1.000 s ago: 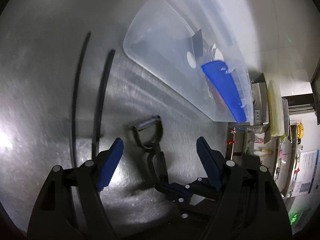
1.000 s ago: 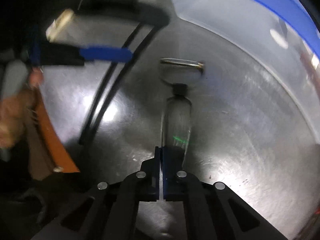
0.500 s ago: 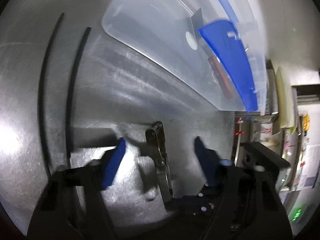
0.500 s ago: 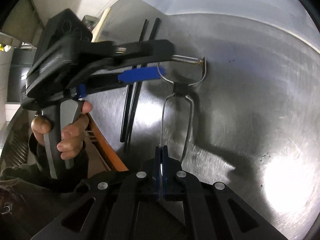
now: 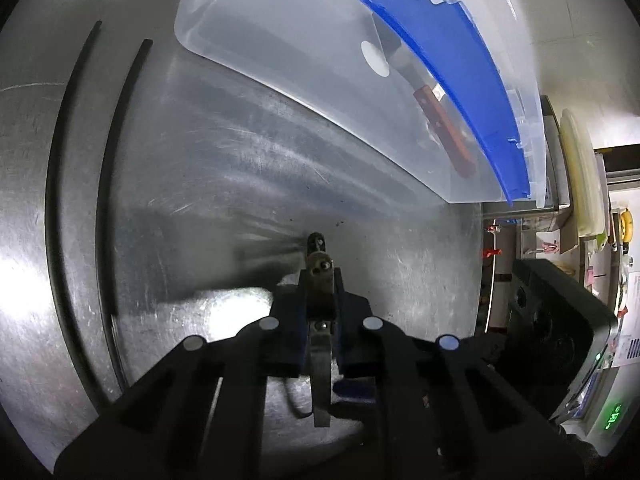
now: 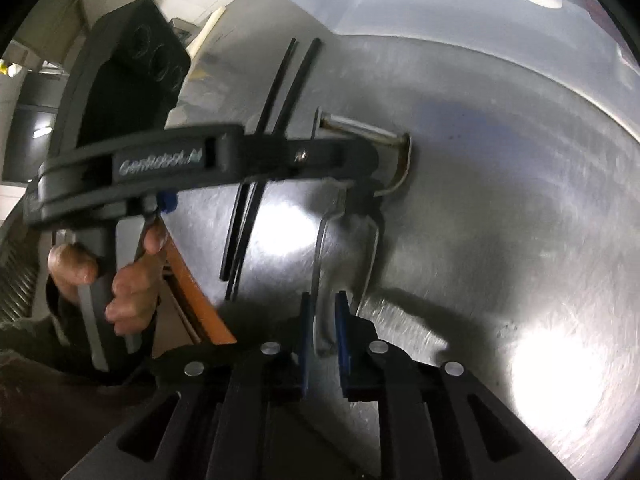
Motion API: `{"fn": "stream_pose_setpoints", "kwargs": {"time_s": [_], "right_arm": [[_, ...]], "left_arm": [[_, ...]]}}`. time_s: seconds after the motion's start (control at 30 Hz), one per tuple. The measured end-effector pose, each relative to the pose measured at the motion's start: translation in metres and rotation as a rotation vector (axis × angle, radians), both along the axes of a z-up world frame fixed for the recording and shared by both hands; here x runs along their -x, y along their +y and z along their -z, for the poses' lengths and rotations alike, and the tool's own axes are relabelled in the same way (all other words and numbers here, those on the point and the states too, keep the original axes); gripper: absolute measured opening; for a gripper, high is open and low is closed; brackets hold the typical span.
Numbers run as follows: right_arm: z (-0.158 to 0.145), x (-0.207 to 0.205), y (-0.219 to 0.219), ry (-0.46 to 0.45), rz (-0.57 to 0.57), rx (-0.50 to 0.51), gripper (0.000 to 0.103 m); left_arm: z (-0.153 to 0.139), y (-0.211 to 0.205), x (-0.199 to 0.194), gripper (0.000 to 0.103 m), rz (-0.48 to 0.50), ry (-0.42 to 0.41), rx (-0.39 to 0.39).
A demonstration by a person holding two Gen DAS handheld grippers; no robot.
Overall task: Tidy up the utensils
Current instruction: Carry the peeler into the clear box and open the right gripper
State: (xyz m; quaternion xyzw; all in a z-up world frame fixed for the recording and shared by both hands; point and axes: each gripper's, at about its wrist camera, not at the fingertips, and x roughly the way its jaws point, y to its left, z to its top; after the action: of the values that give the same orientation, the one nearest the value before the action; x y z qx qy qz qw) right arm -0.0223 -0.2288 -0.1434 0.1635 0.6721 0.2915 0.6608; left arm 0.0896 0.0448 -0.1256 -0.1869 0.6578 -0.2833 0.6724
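1. Bench [image 5: 248, 184]: bare steel between chopsticks [image 5: 108, 184] and bin [image 5: 280, 40], passable.
2. Bin: blocks far side.
3. Left claw [image 6: 360, 184]: crosses above peeler [image 6: 348, 240], barring approach from there.

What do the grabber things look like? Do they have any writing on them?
Both are chunky black plastic with round silver studs. The left gripper has dark blue pads, and so does the right gripper. Seen from the right wrist, the left one has grey lettering along its side and a grey handle. The hand on that handle comes out of a dark sleeve.
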Motion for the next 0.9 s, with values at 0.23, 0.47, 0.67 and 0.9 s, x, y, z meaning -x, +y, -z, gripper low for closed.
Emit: {"fn": "stream_pose_setpoints", "kwargs": {"time_s": [0.23,0.47,0.67,0.9], "right_arm": [[-0.006,-0.007,0.003,-0.032,-0.010,-0.002,0.005],[-0.091,-0.002,-0.015,-0.216,-0.012,-0.038,0.003],[-0.184,-0.051,-0.054,-0.469,0.014,0.064,0.003],[-0.180,-0.173,-0.093,-0.431,0.051,0.277,0.004]], "left_arm": [[-0.011,0.001,0.010,0.009,-0.006,-0.010,0.027],[-0.095,-0.003,0.009,0.009,0.059,-0.164,0.142],[-0.203,-0.051,-0.046,0.009,0.190,-0.437,0.202],[-0.189,-0.131,-0.164,0.009,0.198,-0.362,0.162]]}}
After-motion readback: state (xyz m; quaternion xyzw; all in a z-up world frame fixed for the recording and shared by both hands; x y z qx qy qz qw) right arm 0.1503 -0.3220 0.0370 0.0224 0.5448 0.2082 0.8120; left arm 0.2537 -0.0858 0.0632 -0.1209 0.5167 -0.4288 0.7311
